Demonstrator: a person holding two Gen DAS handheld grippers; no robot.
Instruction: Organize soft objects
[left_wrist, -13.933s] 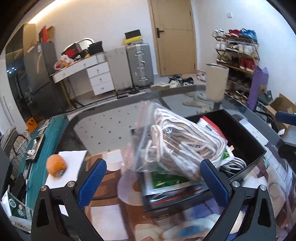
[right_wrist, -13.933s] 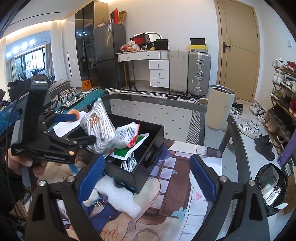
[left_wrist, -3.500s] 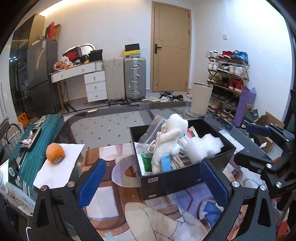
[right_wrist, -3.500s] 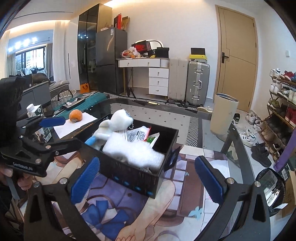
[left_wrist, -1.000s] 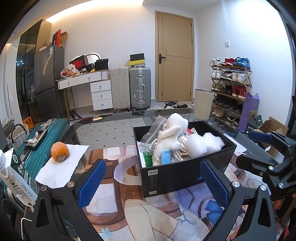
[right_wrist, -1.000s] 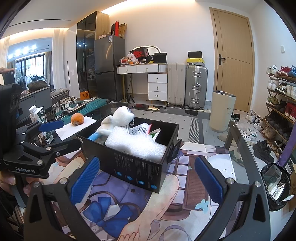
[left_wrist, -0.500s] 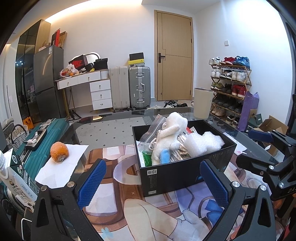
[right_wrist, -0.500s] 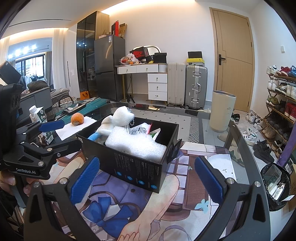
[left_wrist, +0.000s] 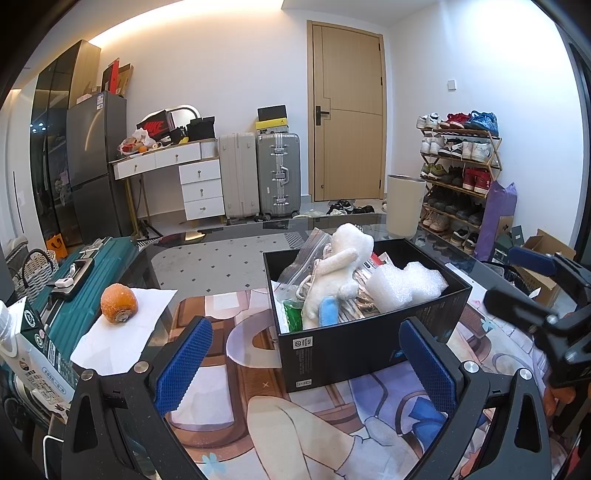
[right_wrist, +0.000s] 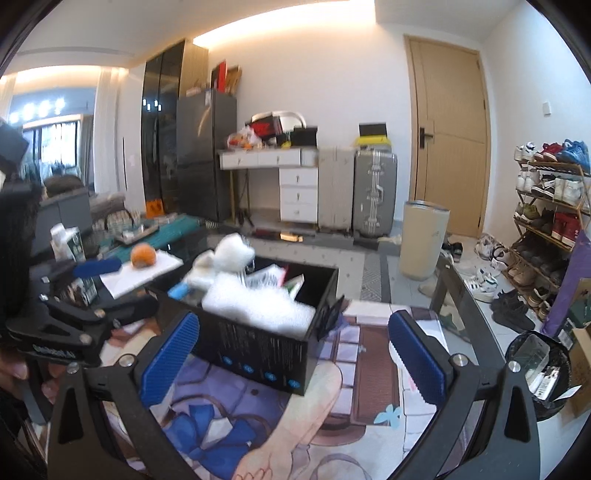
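Observation:
A black box (left_wrist: 354, 347) (right_wrist: 258, 350) stands on the glass table over a cartoon-printed mat. Inside it a white plush toy (left_wrist: 341, 266) (right_wrist: 229, 254) leans upright, with a lump of white bubble wrap (left_wrist: 404, 284) (right_wrist: 258, 306), a clear bag of rope (left_wrist: 306, 254) and some packets. My left gripper (left_wrist: 306, 365) is open and empty, held back from the box's near left corner. My right gripper (right_wrist: 291, 354) is open and empty, in front of the box's other side. Each gripper shows in the other's view: the right one (left_wrist: 539, 295), the left one (right_wrist: 85, 291).
An orange fruit (left_wrist: 119, 303) (right_wrist: 143, 255) lies on white paper (left_wrist: 125, 328) left of the box. A milk carton (left_wrist: 29, 354) stands at the table's left edge, beside a teal suitcase (left_wrist: 70, 288). A bin (right_wrist: 424, 240), shoe rack (right_wrist: 546, 206) and door lie beyond.
Over the last second the left gripper has hardly moved. The right wrist view is now blurred and the scene sits lower and smaller, so the right gripper is moving back or tilting up.

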